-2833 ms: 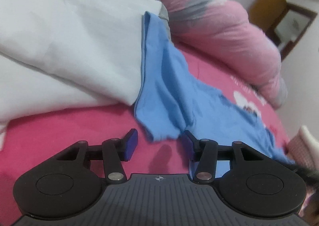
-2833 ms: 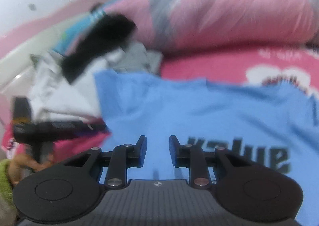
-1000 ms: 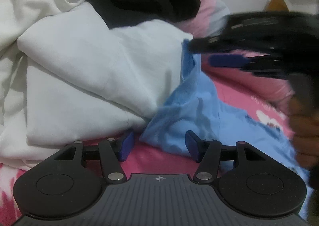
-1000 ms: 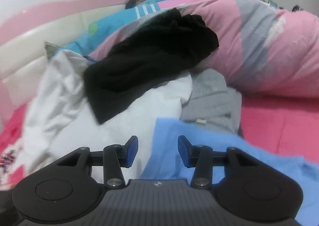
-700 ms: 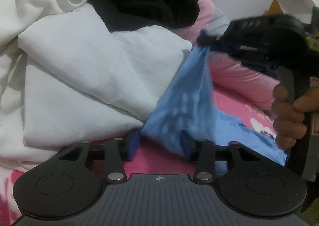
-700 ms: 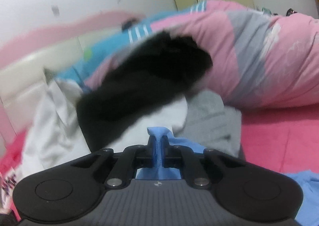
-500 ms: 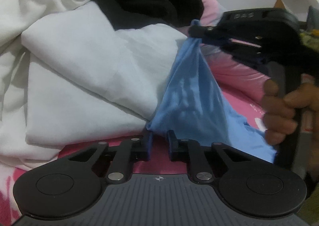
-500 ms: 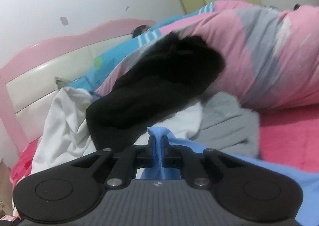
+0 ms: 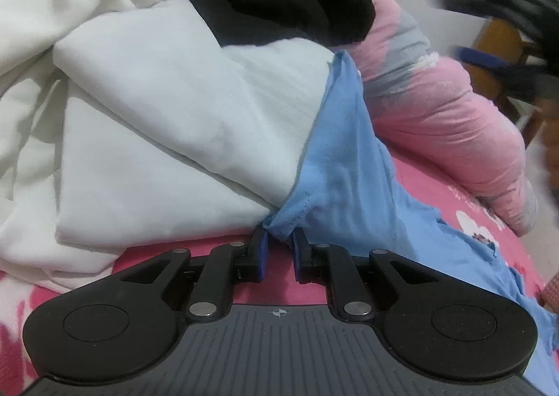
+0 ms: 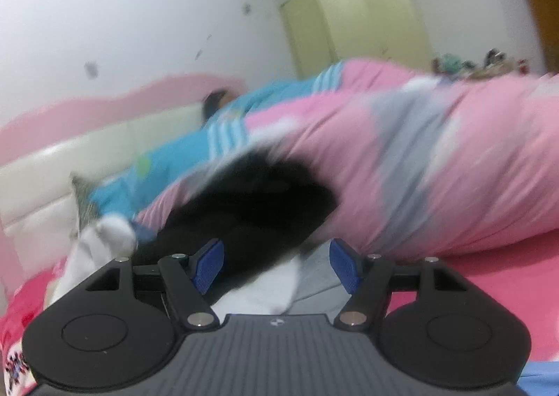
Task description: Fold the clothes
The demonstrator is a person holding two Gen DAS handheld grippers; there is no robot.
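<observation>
On the pink bed sheet point(image 9: 209, 249), a soft pile of crumpled white cloth point(image 9: 157, 123) is seen at the left, topped by a black garment point(image 9: 279, 1). Beside it lies the thin blue shirt point(image 9: 349, 165), spread rightward over the bed. Its hemmed corner is pinched between the fingers of the left gripper point(image 9: 278, 249), though these are easing apart slightly. A puffy pink and grey quilt point(image 9: 436, 116) is rolled behind. The right gripper point(image 10: 276, 265) is blurred; its fingers are opening, with nothing held between them.
</observation>
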